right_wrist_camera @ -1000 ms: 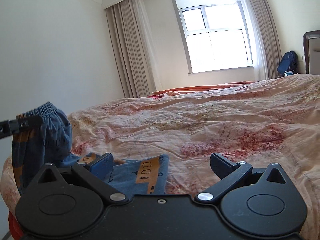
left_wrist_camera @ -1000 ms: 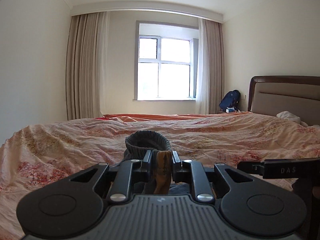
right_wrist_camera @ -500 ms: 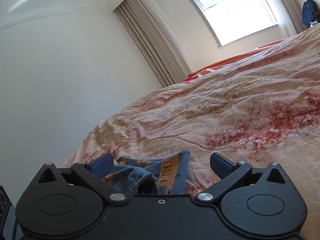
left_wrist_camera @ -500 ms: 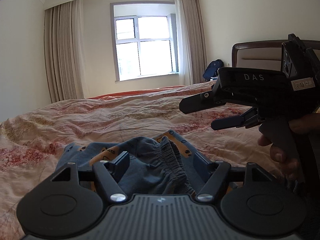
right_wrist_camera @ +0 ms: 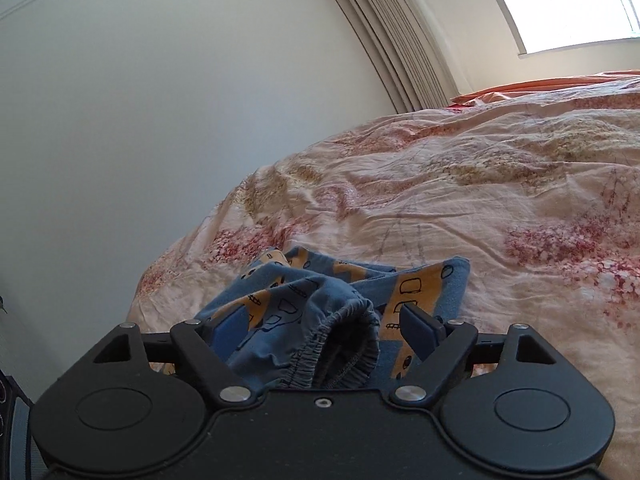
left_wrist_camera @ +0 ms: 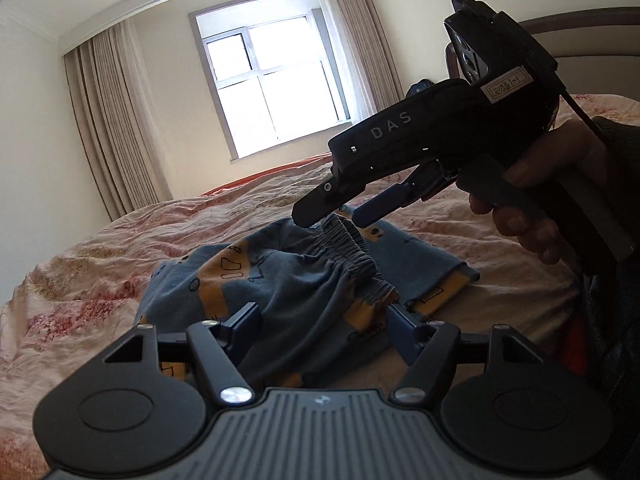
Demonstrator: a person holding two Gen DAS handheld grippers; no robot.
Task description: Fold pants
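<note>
The blue pants (left_wrist_camera: 288, 280) with orange patches lie bunched on the bed, elastic waistband (left_wrist_camera: 352, 248) on top. My left gripper (left_wrist_camera: 324, 324) sits low at the heap's near edge. Its jaws are closing with cloth between them, and the pads do not press. A hand (left_wrist_camera: 540, 200) holds my right gripper (left_wrist_camera: 338, 216) just above the waistband's far end. In the right wrist view the waistband (right_wrist_camera: 344, 344) curls between the right gripper's (right_wrist_camera: 320, 332) closing jaws, which do not pinch the pants (right_wrist_camera: 280, 292).
A pink floral quilt (right_wrist_camera: 480, 200) covers the whole bed. A pale wall (right_wrist_camera: 160, 120) runs close along its left side. A bright window (left_wrist_camera: 272, 88) with curtains (left_wrist_camera: 116, 128) is at the far end, and a headboard (left_wrist_camera: 592, 36) is at the right.
The left gripper, shut on the lifted pants a second ago, opened and sank; the pants dropped into a heap. The right gripper swung left over the waistband and its jaws narrowed.
</note>
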